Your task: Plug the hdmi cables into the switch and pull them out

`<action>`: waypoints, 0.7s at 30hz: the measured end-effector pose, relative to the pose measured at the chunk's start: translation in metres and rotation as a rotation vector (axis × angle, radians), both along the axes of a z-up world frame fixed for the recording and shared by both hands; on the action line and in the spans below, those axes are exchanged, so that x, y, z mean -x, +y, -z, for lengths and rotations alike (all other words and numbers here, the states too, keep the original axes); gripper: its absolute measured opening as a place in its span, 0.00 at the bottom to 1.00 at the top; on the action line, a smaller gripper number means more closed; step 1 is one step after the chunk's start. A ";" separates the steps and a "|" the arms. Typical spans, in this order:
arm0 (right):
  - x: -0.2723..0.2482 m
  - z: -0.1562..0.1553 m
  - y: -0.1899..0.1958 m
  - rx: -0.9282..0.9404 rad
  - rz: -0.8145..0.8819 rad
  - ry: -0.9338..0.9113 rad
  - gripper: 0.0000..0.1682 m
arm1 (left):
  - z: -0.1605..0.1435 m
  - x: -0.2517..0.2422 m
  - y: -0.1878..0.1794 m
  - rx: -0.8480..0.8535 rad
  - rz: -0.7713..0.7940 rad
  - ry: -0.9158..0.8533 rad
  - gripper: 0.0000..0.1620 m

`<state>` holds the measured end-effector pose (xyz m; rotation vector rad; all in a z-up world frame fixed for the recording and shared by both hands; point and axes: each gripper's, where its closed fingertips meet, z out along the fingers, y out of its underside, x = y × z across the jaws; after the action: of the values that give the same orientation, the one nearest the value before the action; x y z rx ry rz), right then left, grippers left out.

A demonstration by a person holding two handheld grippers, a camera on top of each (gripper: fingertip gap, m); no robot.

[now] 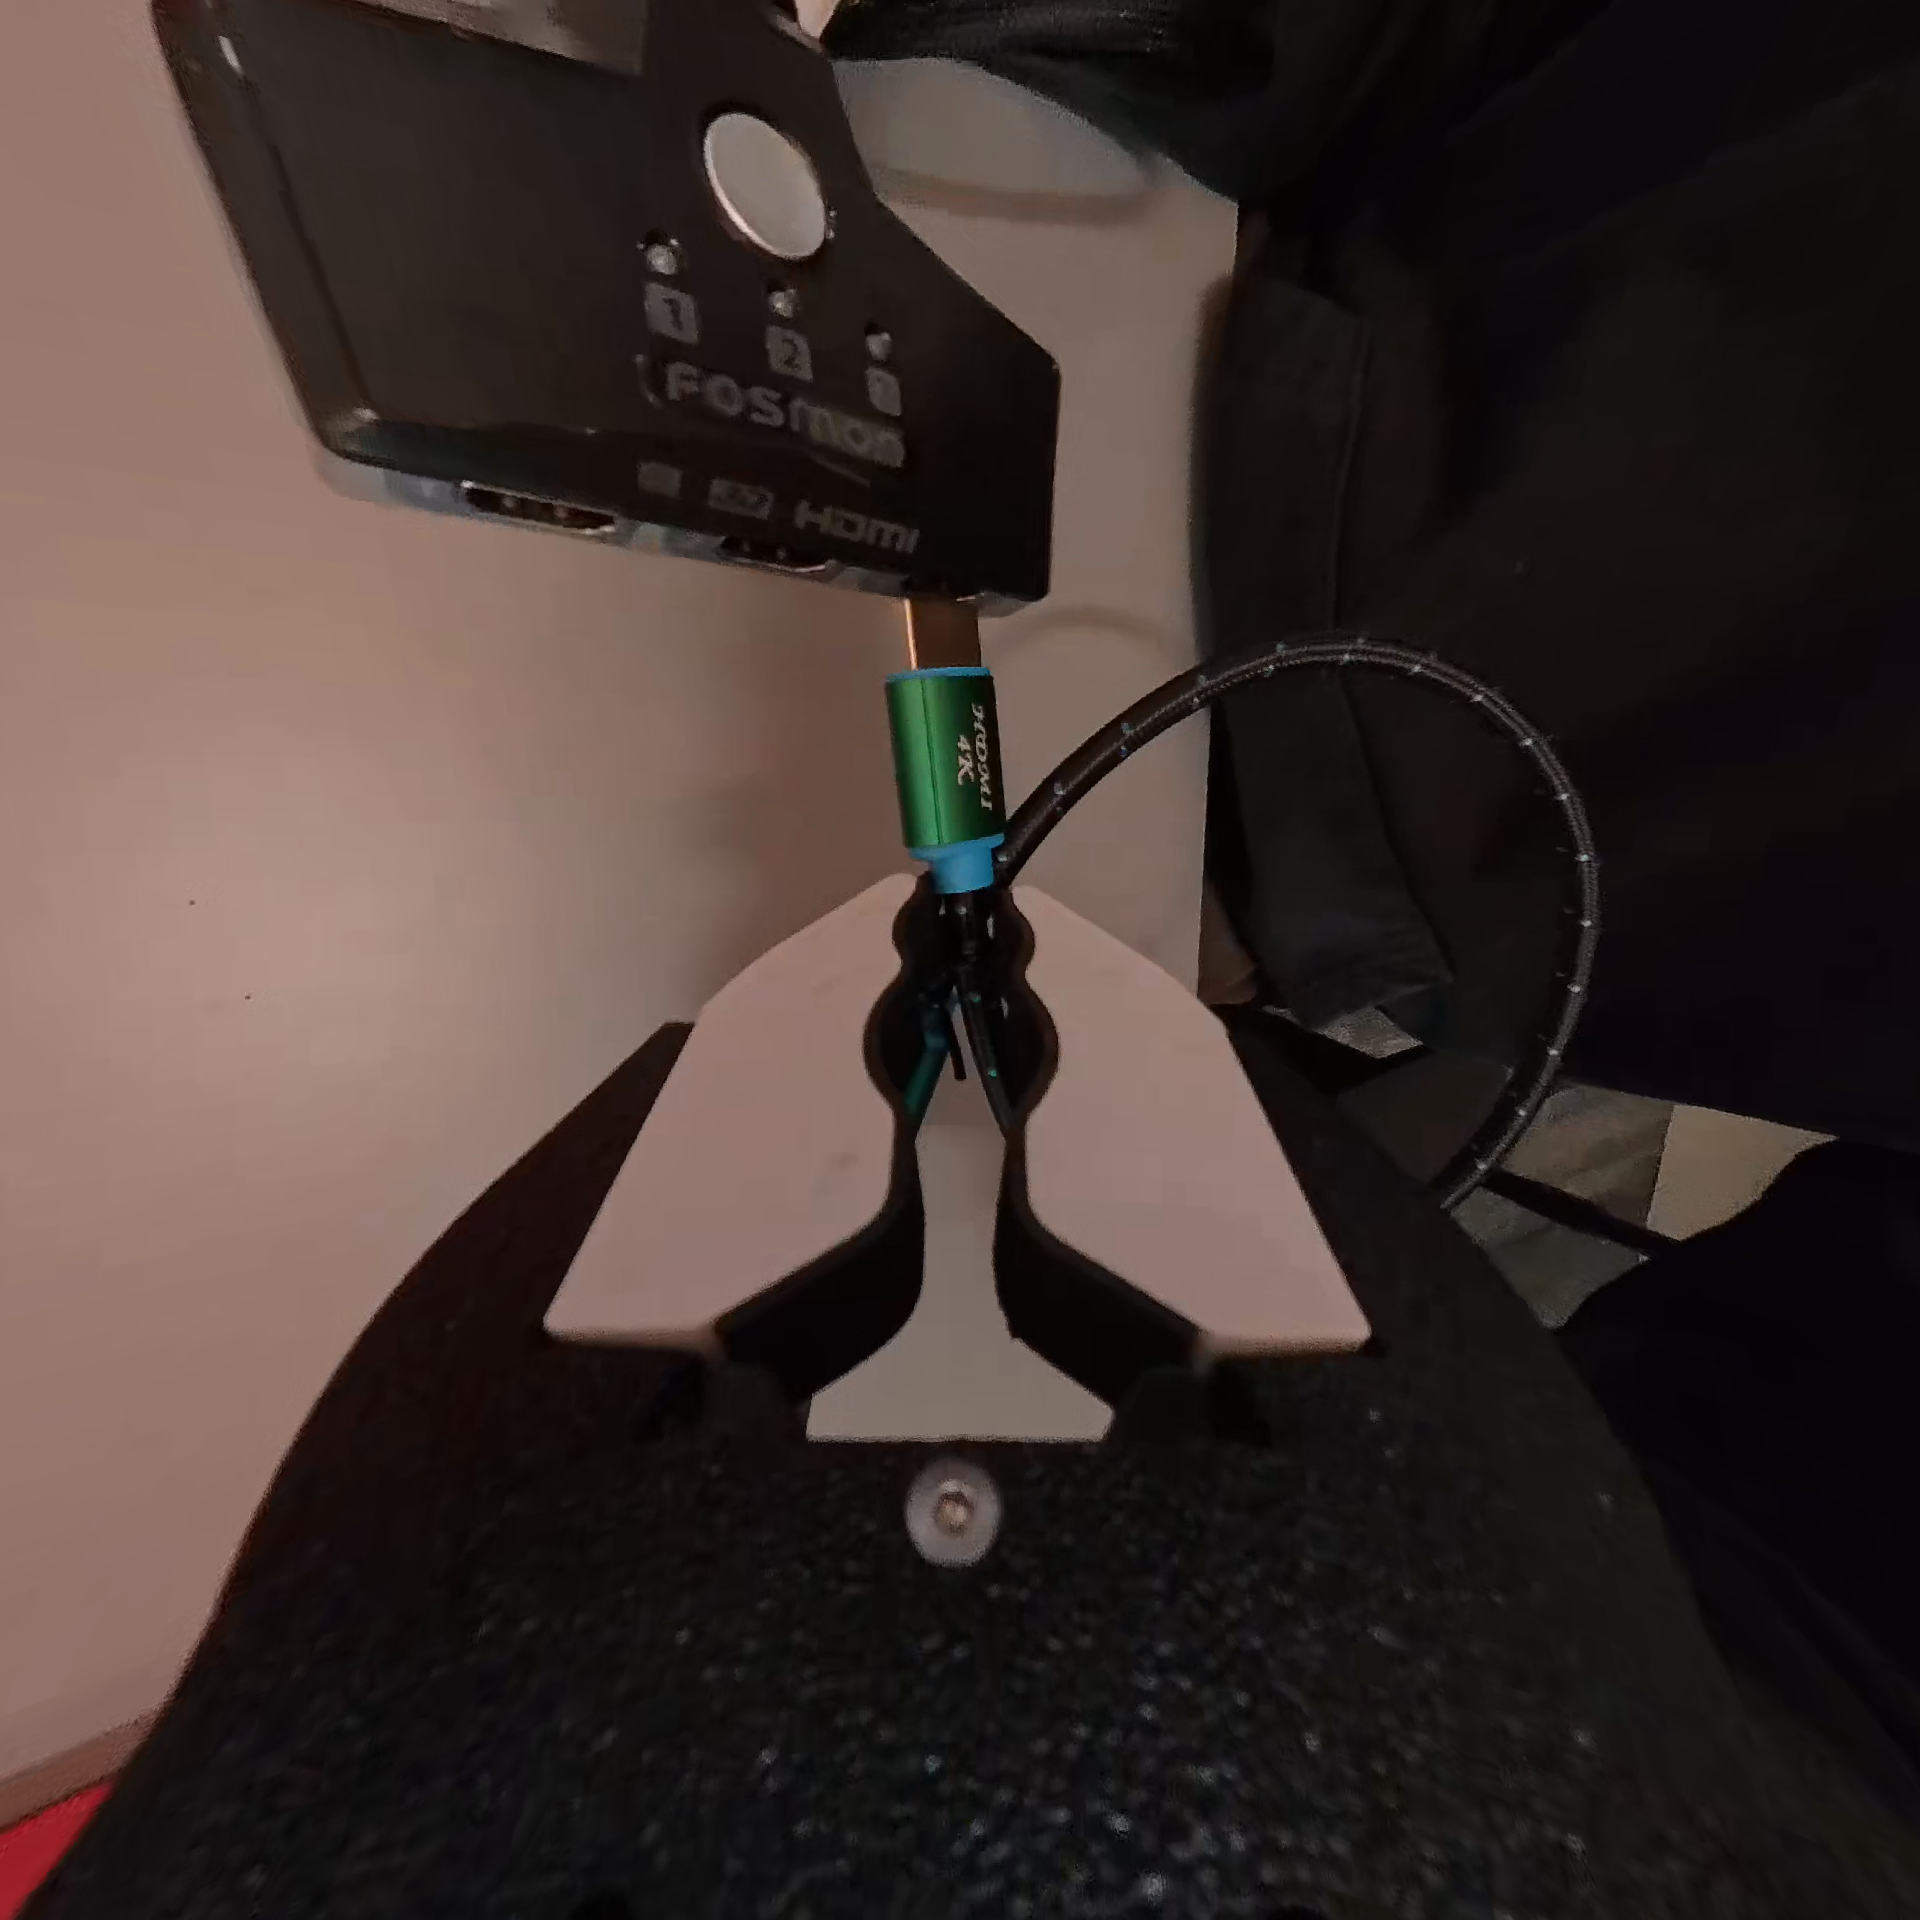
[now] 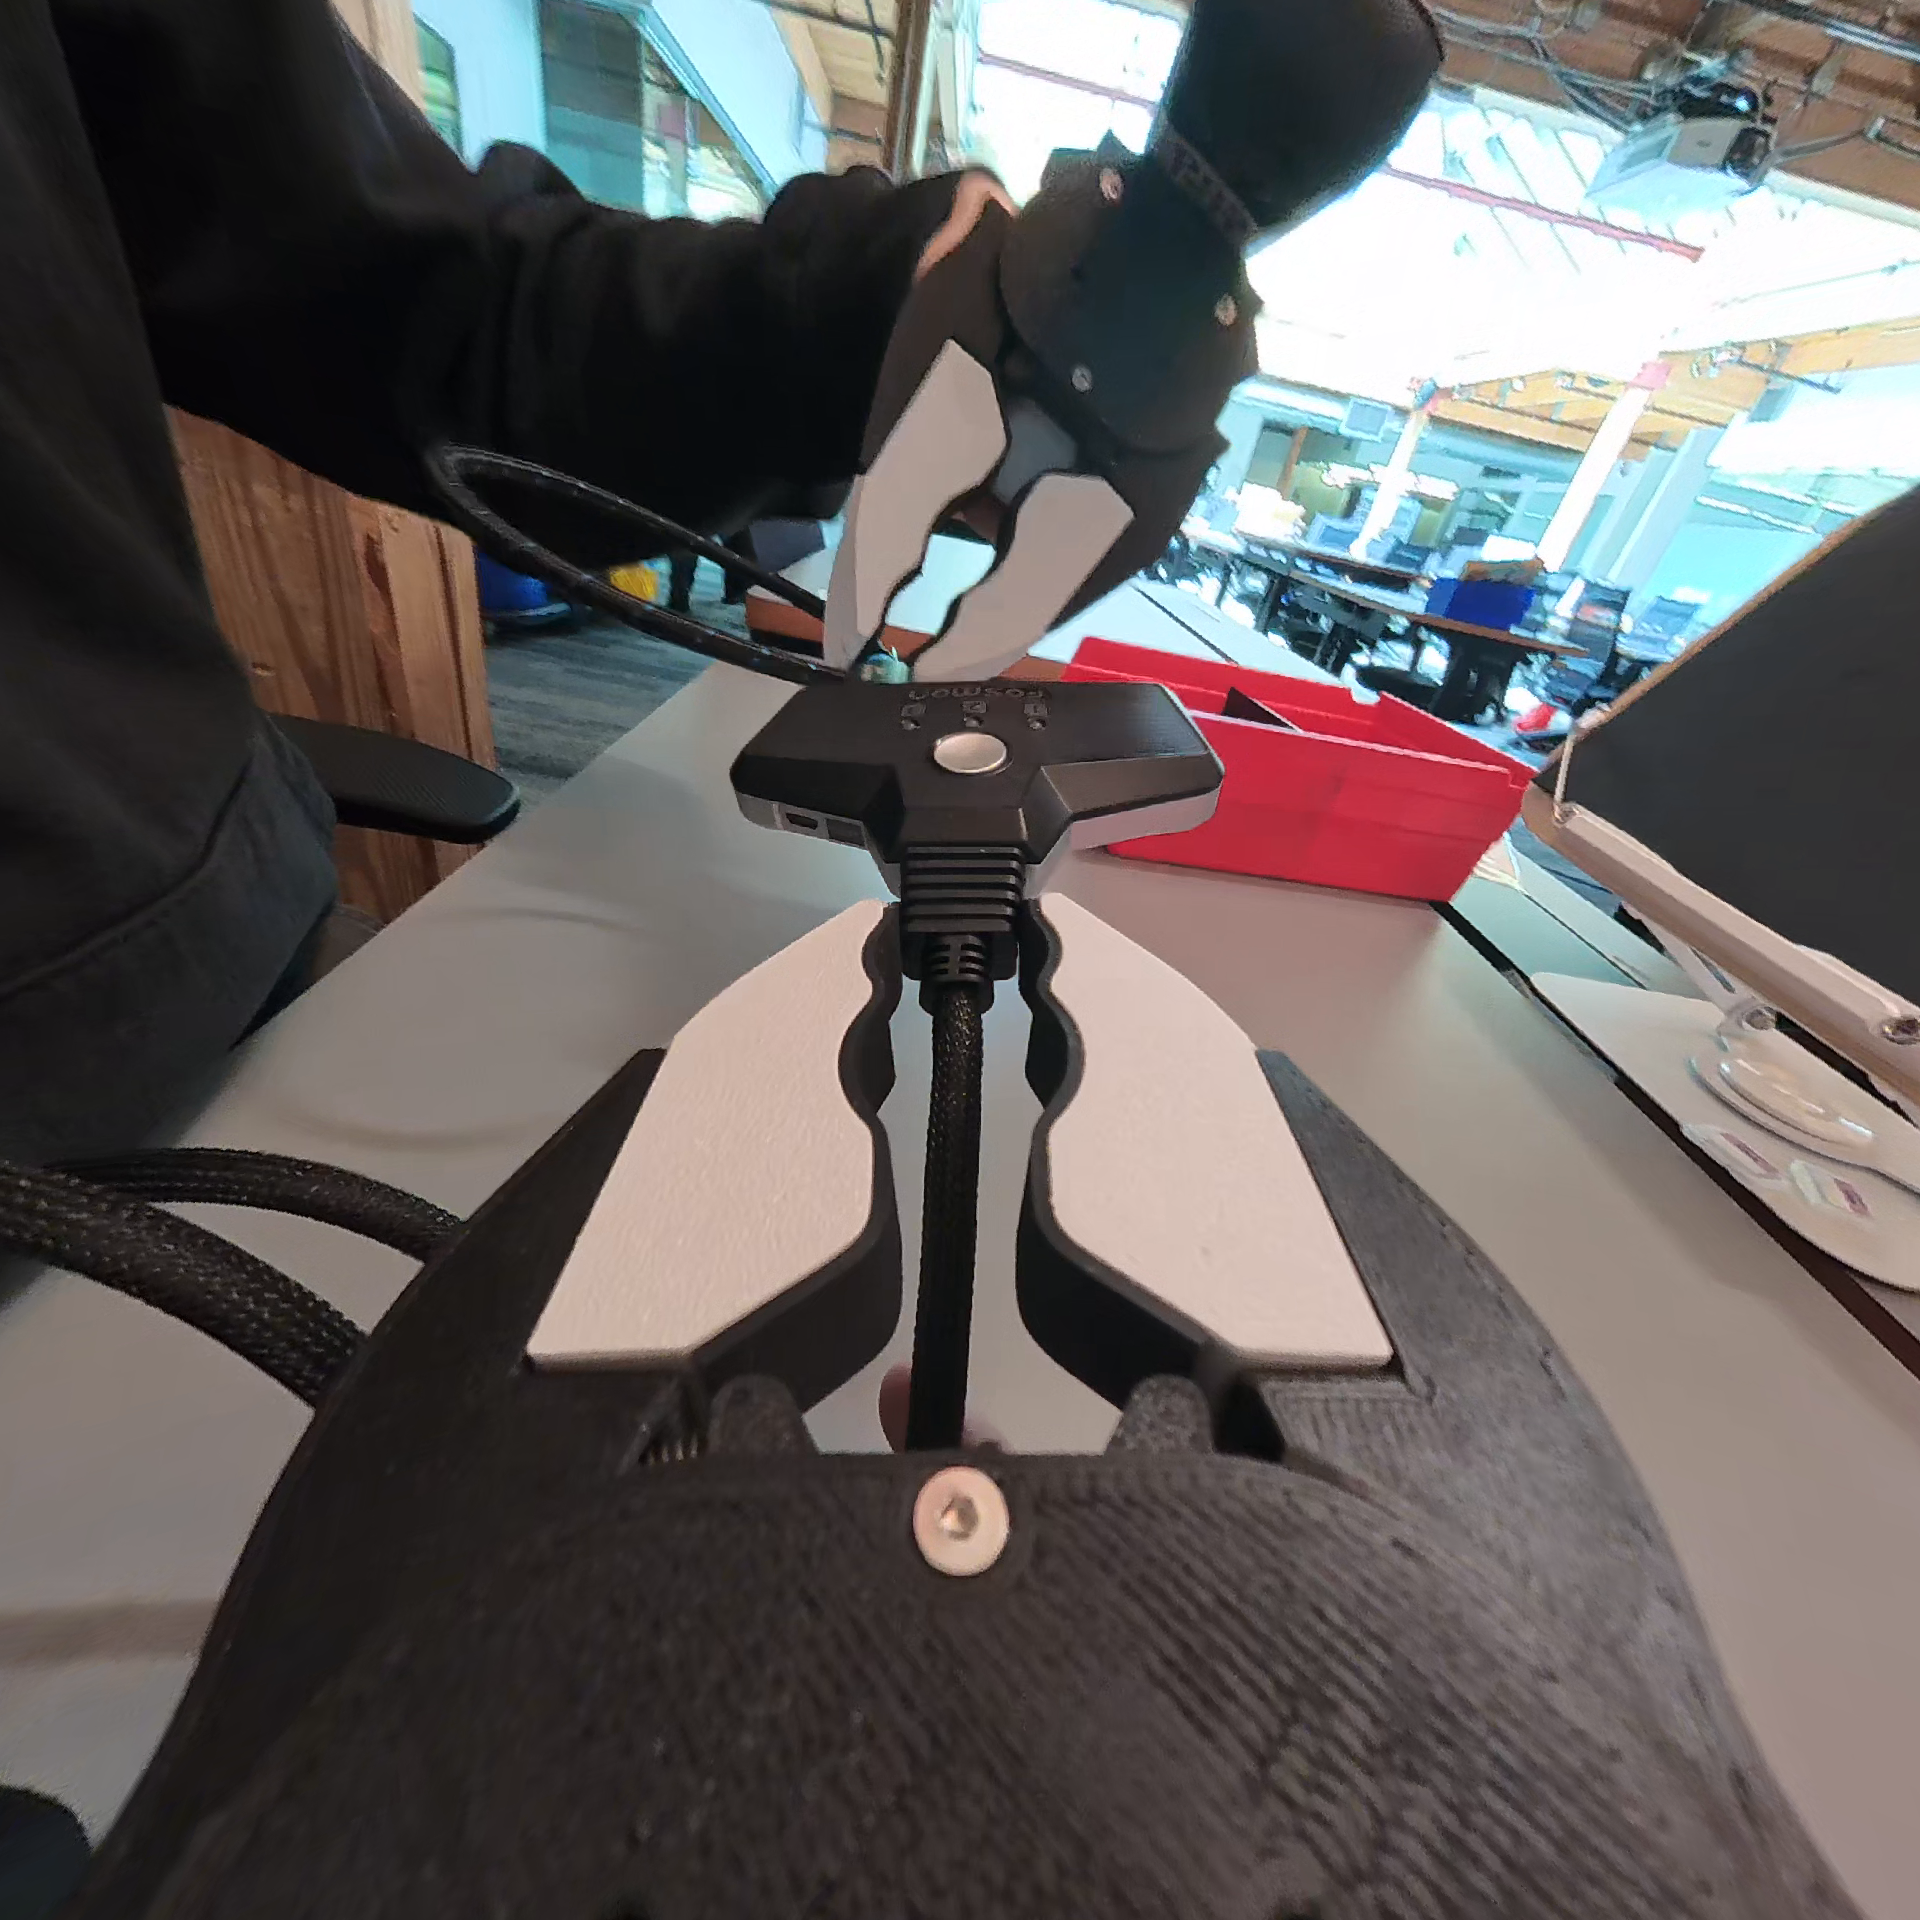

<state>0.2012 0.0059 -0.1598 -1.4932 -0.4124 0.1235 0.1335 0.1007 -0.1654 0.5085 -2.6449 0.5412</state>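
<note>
The black HDMI switch [image 1: 582, 312] is held just above the pale table [image 1: 260, 831]. A green HDMI plug [image 1: 940, 764] with a blue collar has its metal tip partly in the switch's rightmost port. Its black braided cable [image 1: 1507, 748] loops off to the right. My left gripper [image 1: 961, 899] is shut on the rear end of that plug. In the right wrist view, my right gripper [image 2: 956, 925] is shut on the ribbed cable neck of the switch [image 2: 977, 748]. The left gripper [image 2: 894, 649] reaches down at the switch's far side. The other two ports [image 1: 540, 511] are empty.
A red bin [image 2: 1299, 790] stands on the table [image 2: 468, 1018] right behind the switch. A white monitor arm [image 2: 1714, 966] and a dark screen back [image 2: 1766, 707] are at the right. A person's dark sleeve [image 2: 520, 332] and a wooden post [image 2: 332, 623] are at the left.
</note>
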 end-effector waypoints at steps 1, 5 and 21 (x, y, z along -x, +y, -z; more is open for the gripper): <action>-0.001 0.002 0.001 0.013 0.008 -0.004 0.13 | -0.001 0.000 0.000 -0.008 0.006 0.000 0.06; 0.003 0.004 0.002 0.024 -0.002 -0.036 0.13 | 0.001 0.004 0.003 -0.055 0.036 0.030 0.06; 0.007 0.005 0.005 0.046 0.002 -0.084 0.13 | 0.009 0.005 0.008 -0.091 0.122 0.102 0.06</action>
<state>0.1942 0.0110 -0.1652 -1.5480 -0.4786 0.0691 0.1283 0.1085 -0.1744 0.3871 -2.5915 0.3499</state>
